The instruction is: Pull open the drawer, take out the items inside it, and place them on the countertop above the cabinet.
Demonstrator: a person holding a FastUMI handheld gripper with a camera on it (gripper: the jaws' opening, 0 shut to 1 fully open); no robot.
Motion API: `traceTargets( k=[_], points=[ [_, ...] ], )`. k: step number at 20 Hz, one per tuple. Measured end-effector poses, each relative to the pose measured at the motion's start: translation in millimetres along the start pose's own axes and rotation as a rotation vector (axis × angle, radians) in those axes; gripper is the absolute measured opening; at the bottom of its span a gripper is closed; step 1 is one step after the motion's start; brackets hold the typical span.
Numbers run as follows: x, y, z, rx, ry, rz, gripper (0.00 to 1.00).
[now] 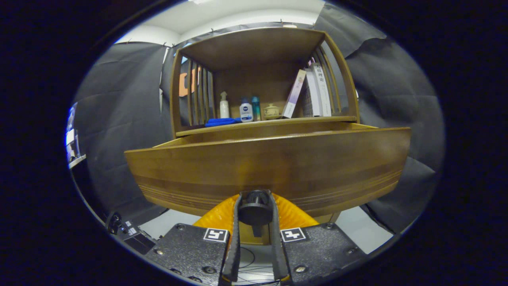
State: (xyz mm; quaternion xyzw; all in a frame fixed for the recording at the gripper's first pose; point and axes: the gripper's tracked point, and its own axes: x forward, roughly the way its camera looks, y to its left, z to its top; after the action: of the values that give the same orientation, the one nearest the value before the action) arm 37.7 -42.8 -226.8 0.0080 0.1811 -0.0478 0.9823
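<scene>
The tool (255, 210) is pointing level at the drawer (270, 167), its fingers clamped on the dark round knob (255, 211). The drawer is standing pulled out. On the table (301, 119) above are sitting three bottles (246, 111), one small pot (272, 111) and several books (313, 91).

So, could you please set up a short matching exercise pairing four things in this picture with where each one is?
Things:
1. drawer knob
2. books
3. blue cloth
4. lidded pot

Places:
A. leaning at the shelf's right end
B. between the gripper fingers, both pressing on it
C. flat at the shelf's front left
D. just left of the books

Pairs: 1-B, 2-A, 3-C, 4-D
</scene>
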Motion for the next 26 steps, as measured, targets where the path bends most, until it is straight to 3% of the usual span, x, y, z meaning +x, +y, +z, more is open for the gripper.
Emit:
traceTargets(
  k=[10,13,15,17,19,20,24,26],
  points=[
    [-29.0,6.3,-16.6,-0.016,0.085,0.090,0.36],
    [-40.9,-0.4,-7.6,-0.102,0.090,0.081,0.47],
    [-55.2,0.6,0.3,-0.157,0.091,0.092,0.61],
    [-73.5,16.3,17.3,-0.145,0.087,0.160,0.76],
    [-81.9,18.0,51.3,-0.126,0.054,0.181,0.85],
    [-83.0,19.7,67.8,-0.120,0.039,0.185,0.94],
    [-64.0,15.3,105.4,-0.122,0.081,0.155,0.97],
    [-51.0,22.7,116.7,-0.133,0.125,0.188,0.98]
  ],
)
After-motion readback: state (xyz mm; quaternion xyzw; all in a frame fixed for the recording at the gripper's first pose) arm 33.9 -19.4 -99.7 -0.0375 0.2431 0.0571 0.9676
